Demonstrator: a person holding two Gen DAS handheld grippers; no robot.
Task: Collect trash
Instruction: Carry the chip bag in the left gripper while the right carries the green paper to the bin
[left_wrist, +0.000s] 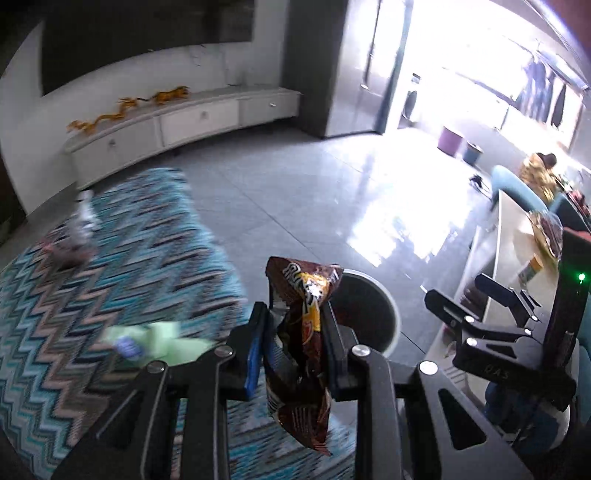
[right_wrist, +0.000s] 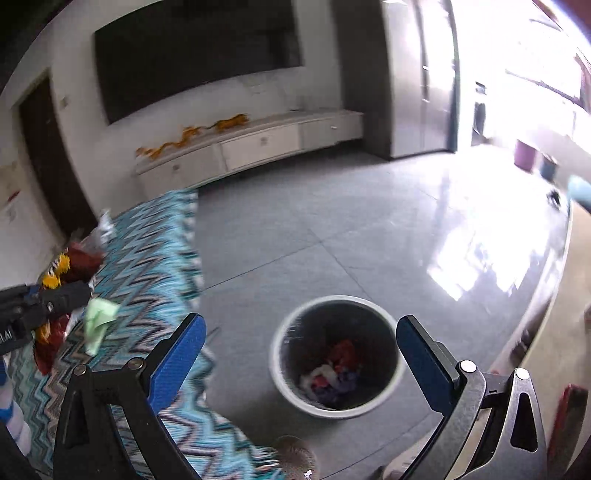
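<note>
Your left gripper (left_wrist: 295, 328) clamps a crumpled brown snack bag (left_wrist: 301, 354), which hangs just short of the white-rimmed trash bin (right_wrist: 334, 354) on the near side. Your right gripper (right_wrist: 301, 345) stands wide open and empty, its blue pads framing that bin. Wrappers already lie inside the bin. To the bin's left, the zigzag rug's (right_wrist: 147, 258) edge runs close by, with a green scrap (right_wrist: 98, 319) on it. Beyond the bin, bare grey tile floor (right_wrist: 332, 229) stretches to the low white cabinet (right_wrist: 258, 144).
</note>
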